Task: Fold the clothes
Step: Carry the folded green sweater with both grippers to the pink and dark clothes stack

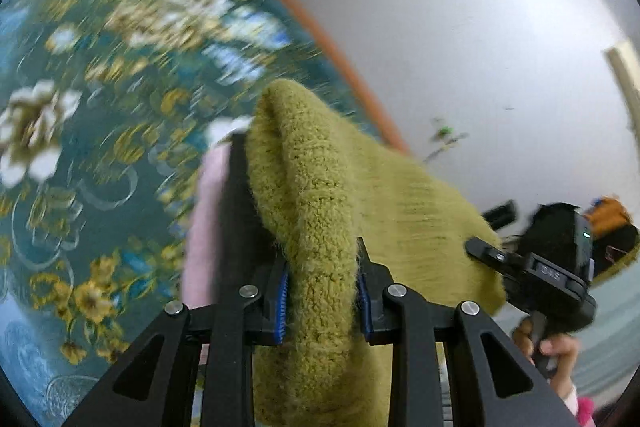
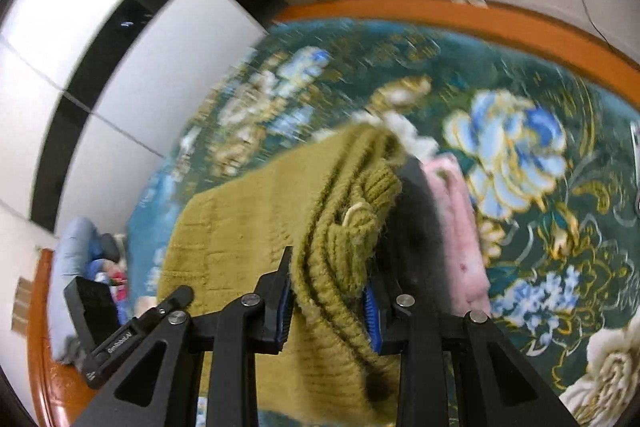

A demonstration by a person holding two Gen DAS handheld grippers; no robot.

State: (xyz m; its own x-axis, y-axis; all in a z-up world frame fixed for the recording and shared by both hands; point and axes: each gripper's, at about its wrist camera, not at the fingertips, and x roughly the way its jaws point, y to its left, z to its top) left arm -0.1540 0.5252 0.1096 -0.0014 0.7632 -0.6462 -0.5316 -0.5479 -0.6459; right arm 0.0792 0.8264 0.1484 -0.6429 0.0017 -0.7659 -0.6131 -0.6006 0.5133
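An olive-green knitted sweater (image 1: pixel 320 187) hangs stretched between both grippers above a floral bedspread. My left gripper (image 1: pixel 322 297) is shut on a bunched fold of it, blue pads pressing the wool on both sides. My right gripper (image 2: pixel 330 301) is shut on the sweater (image 2: pixel 240 227) at its ribbed edge, where a small cream button shows. In the left wrist view the right gripper (image 1: pixel 548 267) appears at the far right, held by a hand (image 1: pixel 552 347). A black garment (image 2: pixel 416 227) and a pink garment (image 2: pixel 460 227) lie just beyond the sweater.
The teal bedspread (image 1: pixel 100 147) with white, blue and gold flowers covers the bed, edged by an orange wooden frame (image 2: pixel 480 15). A white wall (image 1: pixel 480 27) stands behind. White cabinet doors with a dark strip (image 2: pixel 80 87) are at left. A person's blue sleeve (image 2: pixel 72 247) shows at lower left.
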